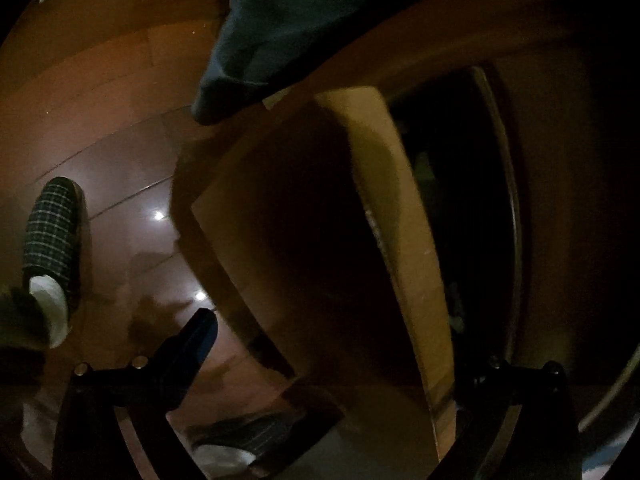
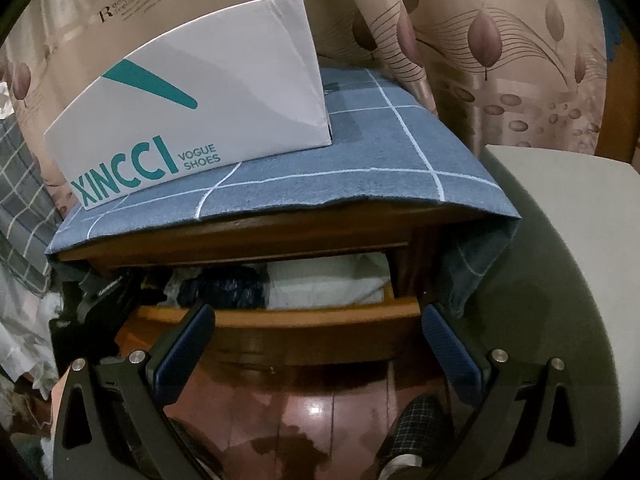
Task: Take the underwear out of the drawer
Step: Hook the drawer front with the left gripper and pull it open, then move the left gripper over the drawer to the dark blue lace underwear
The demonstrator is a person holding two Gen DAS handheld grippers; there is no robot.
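Observation:
In the right wrist view the wooden nightstand's drawer (image 2: 280,314) stands pulled out. Folded clothes lie in it: a dark blue patterned piece (image 2: 224,286) and a white piece (image 2: 324,280). I cannot tell which is underwear. My right gripper (image 2: 318,340) hangs open in front of the drawer's front panel, holding nothing. The left wrist view is dark and looks along the drawer (image 1: 400,220) from its side. My left gripper (image 1: 348,340) is open wide, the drawer's front panel in the gap and one finger (image 1: 200,336) just left of it. The other finger is lost in shadow.
A blue checked cloth (image 2: 360,160) covers the nightstand top and hangs over its sides. A white shoe box (image 2: 192,120) stands on it. A grey-green seat (image 2: 560,240) is close on the right. A person's checked slippers (image 1: 52,236) stand on the glossy wooden floor (image 1: 120,100).

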